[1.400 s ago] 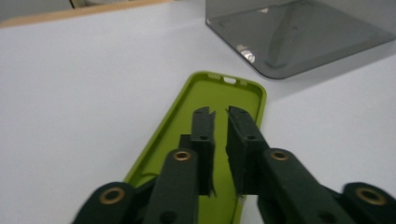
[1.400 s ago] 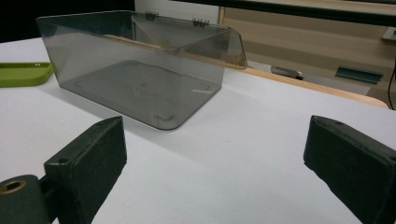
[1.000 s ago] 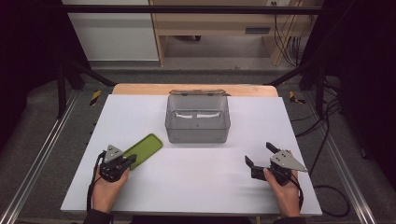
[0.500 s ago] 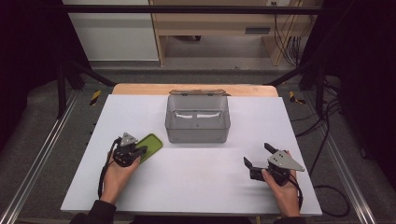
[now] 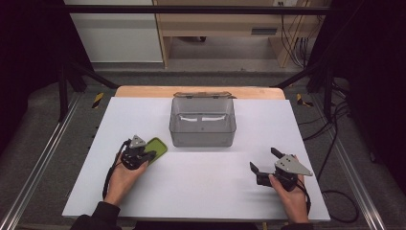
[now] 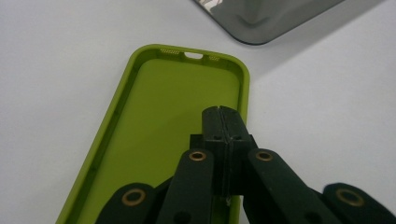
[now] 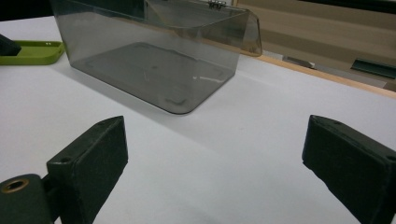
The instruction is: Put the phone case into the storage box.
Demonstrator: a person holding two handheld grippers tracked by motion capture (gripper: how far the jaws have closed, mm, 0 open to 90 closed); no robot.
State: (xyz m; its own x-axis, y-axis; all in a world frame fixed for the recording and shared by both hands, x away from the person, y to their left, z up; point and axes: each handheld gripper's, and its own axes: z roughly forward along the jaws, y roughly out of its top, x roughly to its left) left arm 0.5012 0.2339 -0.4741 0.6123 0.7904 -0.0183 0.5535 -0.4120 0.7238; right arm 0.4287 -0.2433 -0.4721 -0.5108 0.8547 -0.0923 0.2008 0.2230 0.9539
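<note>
Left jaws together over the green phone case, right jaws apart and idle.

My left gripper (image 6: 223, 122) has slid toward the smoky plastic box (image 5: 202, 122) since a second ago, jaws pressed together on nothing, tips over the case (image 6: 163, 121) by its right rim. Case lies open-side up near the table's (image 5: 201, 191) left edge, unmoved. My right gripper (image 5: 266, 162) waits near the front right corner. Likely next: open and grip the rim.
</note>
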